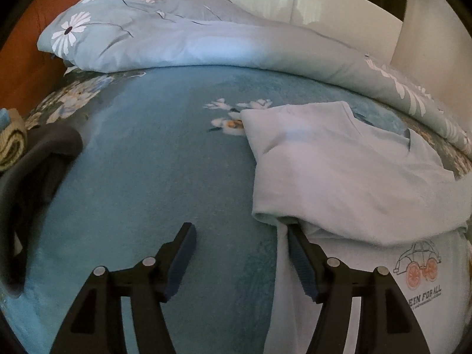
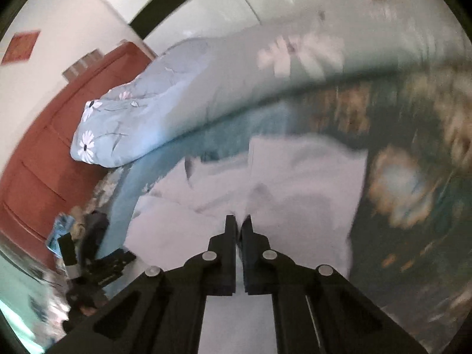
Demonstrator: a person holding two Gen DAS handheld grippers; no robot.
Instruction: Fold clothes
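My left tongs [image 1: 239,236] stand wide apart w/ nothing between them, just bare bed cover [image 1: 141,177] below. Right-hand finger [image 1: 301,253] of that pair sits at the near edge of the pale T-shirt [image 1: 339,171], tip just under the folded-over sleeve; can't tell if it's touching the cloth. Left finger is well clear of the shirt, over teal cover only.

T-shirt lies on the bed to the right of and ahead of my left tongs, partly folded over itself. Car print w/ orange wheels [image 1: 419,262] shows on the lower layer, right of the right-hand finger. Neck opening is further ahead and right.

My right tongs [image 2: 239,221] are closed up, tips nearly meeting, only a sliver of gap. They sit over the T-shirt [image 2: 295,177], which fills the area ahead & on both sides of the tips. Pic is motion-blurred, so can't tell whether a pinch of fabric is caught between the tips or not.

Rolled quilt w/ white daisies [image 1: 147,35] lies across the far side of the bed, well ahead of both tongs. Orange-brown headboard [image 1: 26,67] is far left of the left tongs. Dark curved object [image 1: 38,159] sits left of the left tongs, blurred, can't ID it. In right wrist view, the other tool [image 2: 97,253] shows down-left of the right tongs.
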